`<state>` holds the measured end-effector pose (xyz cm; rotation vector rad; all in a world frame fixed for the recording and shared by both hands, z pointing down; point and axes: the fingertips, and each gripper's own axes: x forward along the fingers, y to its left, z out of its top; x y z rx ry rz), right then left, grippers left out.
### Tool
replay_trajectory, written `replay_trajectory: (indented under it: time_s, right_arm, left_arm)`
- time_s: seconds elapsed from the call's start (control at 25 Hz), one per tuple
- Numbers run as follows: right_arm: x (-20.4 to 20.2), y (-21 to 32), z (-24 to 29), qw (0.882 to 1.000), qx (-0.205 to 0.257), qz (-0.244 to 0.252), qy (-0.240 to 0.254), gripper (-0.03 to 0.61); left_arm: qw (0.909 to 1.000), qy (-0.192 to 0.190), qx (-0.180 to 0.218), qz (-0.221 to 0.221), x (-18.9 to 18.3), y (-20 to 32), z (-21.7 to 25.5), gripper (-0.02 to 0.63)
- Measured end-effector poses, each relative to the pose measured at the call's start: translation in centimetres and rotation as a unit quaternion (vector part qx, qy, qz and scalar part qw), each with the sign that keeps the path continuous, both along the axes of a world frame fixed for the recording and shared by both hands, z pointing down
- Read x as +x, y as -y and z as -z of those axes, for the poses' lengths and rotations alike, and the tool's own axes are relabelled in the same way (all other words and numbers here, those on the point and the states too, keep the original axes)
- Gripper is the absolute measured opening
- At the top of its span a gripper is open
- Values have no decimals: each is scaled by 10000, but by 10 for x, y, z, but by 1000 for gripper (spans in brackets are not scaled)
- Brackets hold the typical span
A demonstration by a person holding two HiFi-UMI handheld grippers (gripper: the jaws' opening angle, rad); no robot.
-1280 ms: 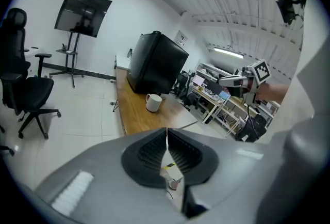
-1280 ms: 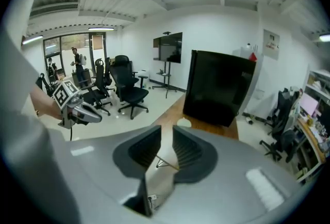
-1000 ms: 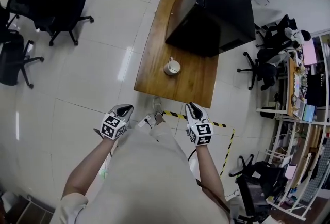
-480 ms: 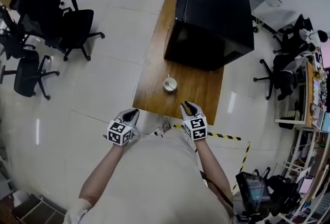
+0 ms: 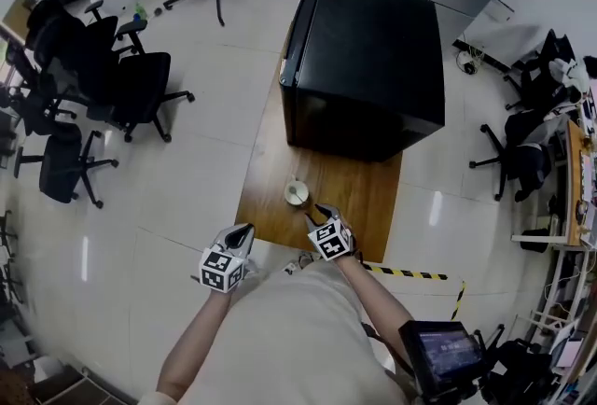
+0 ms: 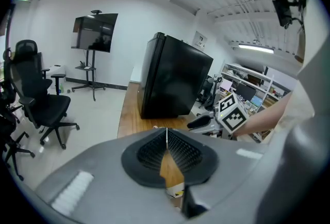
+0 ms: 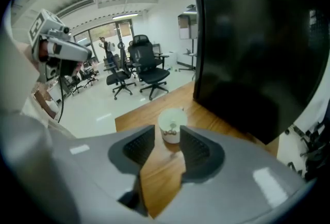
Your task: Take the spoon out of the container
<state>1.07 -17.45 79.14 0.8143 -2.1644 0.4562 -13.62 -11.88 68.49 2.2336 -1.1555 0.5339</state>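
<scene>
A white cup (image 5: 296, 193) stands on the wooden table (image 5: 266, 170), in front of a big black cabinet (image 5: 366, 58). In the right gripper view the cup (image 7: 171, 121) shows a small metal spoon end (image 7: 170, 128) at its rim. My right gripper (image 5: 318, 212) hangs over the table's near edge, just short of the cup. Its jaws are opening, with nothing between them (image 7: 166, 133). My left gripper (image 5: 241, 231) stays off the table's near left corner, shut and empty (image 6: 166, 131).
The black cabinet (image 7: 258, 47) fills the far half of the table, close behind the cup. Black office chairs (image 5: 112, 86) stand on the tiled floor to the left. Yellow-black tape (image 5: 410, 274) marks the floor at the near right.
The view has closed in on the table. My right gripper has moved forward over the table's near edge toward the cup. My left gripper has stayed below the table's corner.
</scene>
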Motion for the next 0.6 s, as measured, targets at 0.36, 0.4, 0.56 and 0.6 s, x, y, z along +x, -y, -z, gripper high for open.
replay_trajectory:
  time_s: [0.36, 0.4, 0.56, 0.6]
  right_arm:
    - [-12, 20, -41, 9975, -181, 648, -205, 147]
    - [-14, 21, -42, 9973, -184, 688, -201, 147]
    - [-22, 19, -47, 9973, -235, 657, -227, 147]
    - [-23, 19, -49, 9975, -271, 605, -237, 147]
  left_arm:
    - [9958, 10, -82, 910, -7, 4, -2, -17]
    - [9955, 12, -99, 939, -7, 3, -3, -17]
    - [9963, 81, -148, 848, -14, 2, -4, -17]
    - [9966, 95, -143, 806, -16, 4, -3, -17]
